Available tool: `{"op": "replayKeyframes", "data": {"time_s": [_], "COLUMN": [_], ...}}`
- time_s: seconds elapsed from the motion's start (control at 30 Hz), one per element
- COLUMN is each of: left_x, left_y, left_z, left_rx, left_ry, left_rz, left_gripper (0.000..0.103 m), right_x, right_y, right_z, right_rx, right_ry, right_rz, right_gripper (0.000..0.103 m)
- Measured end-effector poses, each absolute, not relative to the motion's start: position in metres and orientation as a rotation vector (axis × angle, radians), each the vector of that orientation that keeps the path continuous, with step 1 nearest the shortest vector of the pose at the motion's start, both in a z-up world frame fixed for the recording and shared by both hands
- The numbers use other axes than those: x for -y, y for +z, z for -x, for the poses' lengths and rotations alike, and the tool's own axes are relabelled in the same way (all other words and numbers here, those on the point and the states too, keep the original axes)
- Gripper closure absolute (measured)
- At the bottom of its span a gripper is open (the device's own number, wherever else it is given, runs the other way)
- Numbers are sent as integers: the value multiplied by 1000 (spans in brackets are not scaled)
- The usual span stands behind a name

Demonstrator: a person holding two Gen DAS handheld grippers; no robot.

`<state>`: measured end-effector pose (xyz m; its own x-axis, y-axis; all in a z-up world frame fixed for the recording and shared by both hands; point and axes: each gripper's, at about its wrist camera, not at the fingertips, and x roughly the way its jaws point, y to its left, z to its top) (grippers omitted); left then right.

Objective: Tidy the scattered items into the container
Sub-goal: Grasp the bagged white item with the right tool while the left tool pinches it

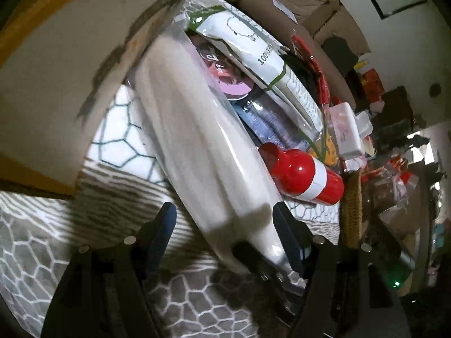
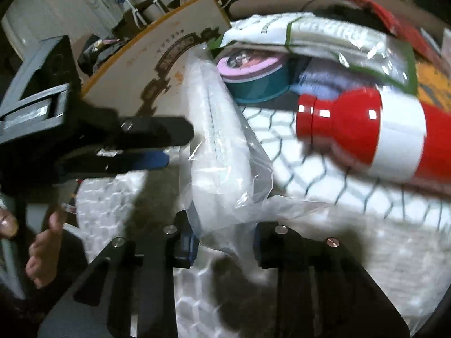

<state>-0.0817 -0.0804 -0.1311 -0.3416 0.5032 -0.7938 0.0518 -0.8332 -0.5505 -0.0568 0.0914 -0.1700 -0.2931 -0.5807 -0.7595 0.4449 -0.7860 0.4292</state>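
A long white package in clear plastic [image 1: 197,140] lies slanted on a honeycomb-patterned cloth [image 1: 42,253]. My left gripper [image 1: 224,214] is open around its lower part: the right pad is close against it and the left pad stands clear. My right gripper [image 2: 224,242] is shut on the package's crumpled plastic end [image 2: 225,219]. Beside the package lie a red and white bottle [image 2: 366,132], a teal round tin with a pink lid [image 2: 251,70] and a white packet with green edging [image 2: 324,39]. In the right wrist view my left gripper [image 2: 177,148] reaches in from the left.
A beige cardboard panel with an orange border [image 1: 70,84] leans over the cloth on the left. A woven basket side [image 1: 352,211] and piled clutter stand at the right. A person's hand [image 2: 42,248] shows low on the left.
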Motion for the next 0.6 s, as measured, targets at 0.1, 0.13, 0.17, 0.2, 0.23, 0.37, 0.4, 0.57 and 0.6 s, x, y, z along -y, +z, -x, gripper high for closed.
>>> {"op": "replayKeyframes", "data": {"time_s": [0.1,0.13,0.17,0.2,0.23,0.37,0.4,0.57,0.6], "left_x": [81,83,83,83,82,85,89,108,111], "left_y": [-135,-137,-139,-140,-141,-143,-141,-141,-148], "left_z": [75,73,70,66,62,42,34,3,-2], "left_rx": [706,718,715,705,689,638,635,706,789], "left_ry": [2215,2192,2182,2173,2163,2160,2173,2223,2182], "left_rz": [1612,1620,1629,1636,1641,1651,1639,1598,1596], "left_gripper": [31,28,27,27,27,27,27,27,27], "right_x": [-99,-100,-103,-105,-106,-108,-109,-120,-124], "right_y": [-169,-169,-171,-175,-177,-186,-186,-191,-193], "right_z": [38,33,27,22,18,0,-2,-14,-16], "right_rx": [337,373,421,466,490,506,516,625,674], "right_ry": [-2009,-1987,-1959,-1931,-1916,-1903,-1898,-1865,-1841], "right_rz": [-1370,-1385,-1398,-1418,-1428,-1468,-1468,-1471,-1474], "right_gripper": [76,76,76,76,76,76,76,76,76]}}
